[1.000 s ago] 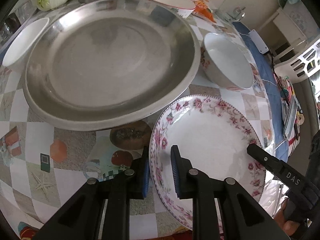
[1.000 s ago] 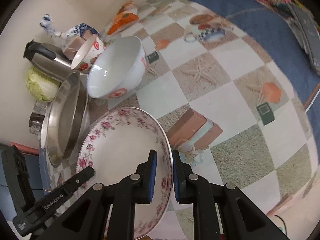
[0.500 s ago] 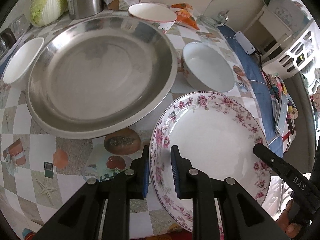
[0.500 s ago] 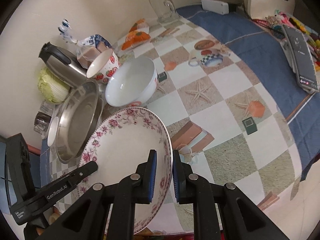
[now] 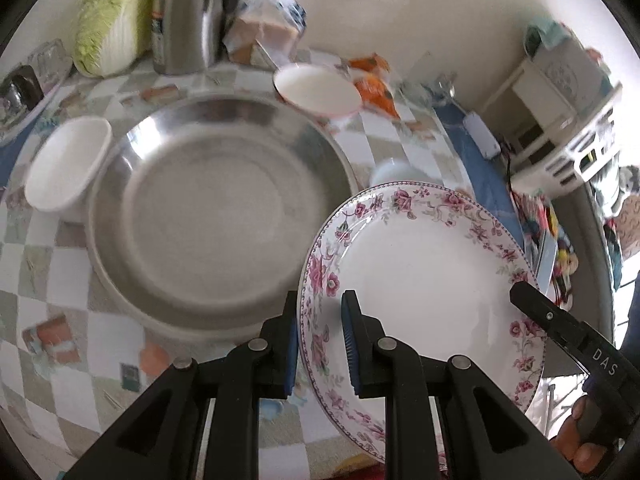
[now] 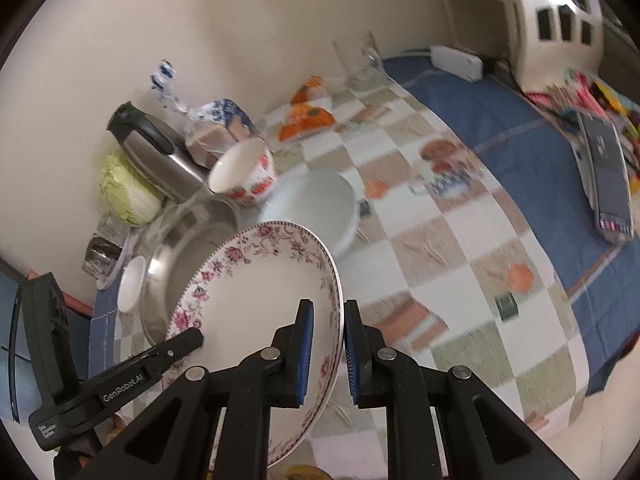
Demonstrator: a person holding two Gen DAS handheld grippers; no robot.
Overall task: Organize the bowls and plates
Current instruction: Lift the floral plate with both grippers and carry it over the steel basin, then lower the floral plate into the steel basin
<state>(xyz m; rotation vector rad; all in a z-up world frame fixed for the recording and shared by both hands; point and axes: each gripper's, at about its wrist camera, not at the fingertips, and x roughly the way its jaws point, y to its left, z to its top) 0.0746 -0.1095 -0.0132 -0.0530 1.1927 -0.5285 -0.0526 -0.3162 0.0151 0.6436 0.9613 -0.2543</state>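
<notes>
Taking the big steel basin (image 5: 216, 216) in the middle of the table (image 5: 36, 280) as the fixed mark, a small white bowl (image 5: 66, 168) sits touching its left rim, and behind that, against the wall, lie a head of cabbage (image 5: 112, 16) and a steel kettle (image 5: 188, 12). A bag of bread (image 5: 266, 28) stands just behind the basin's far rim, with a strawberry-patterned bowl (image 6: 244, 172) at that same far edge, slightly to the right. To the right of the basin a plain white bowl (image 6: 316, 204) rests on the checked cloth, partly hidden by the flowered plate (image 5: 424, 280). That plate is held up off the table, just to the right of the basin and overlapping its near right rim in the left wrist view. The left tool (image 5: 320, 340) is clamped narrow on the plate's left rim, one blue pad (image 5: 350, 340) on the plate's face, the other behind the rim. The right tool (image 6: 325, 346) grips the opposite rim in the same narrow way, its pads pinching the edge. Farther right of the basin, past the plate, the checked cloth gives way to blue cloth (image 6: 540, 152), where a dark flat device (image 6: 608, 184) lies near the edge.
</notes>
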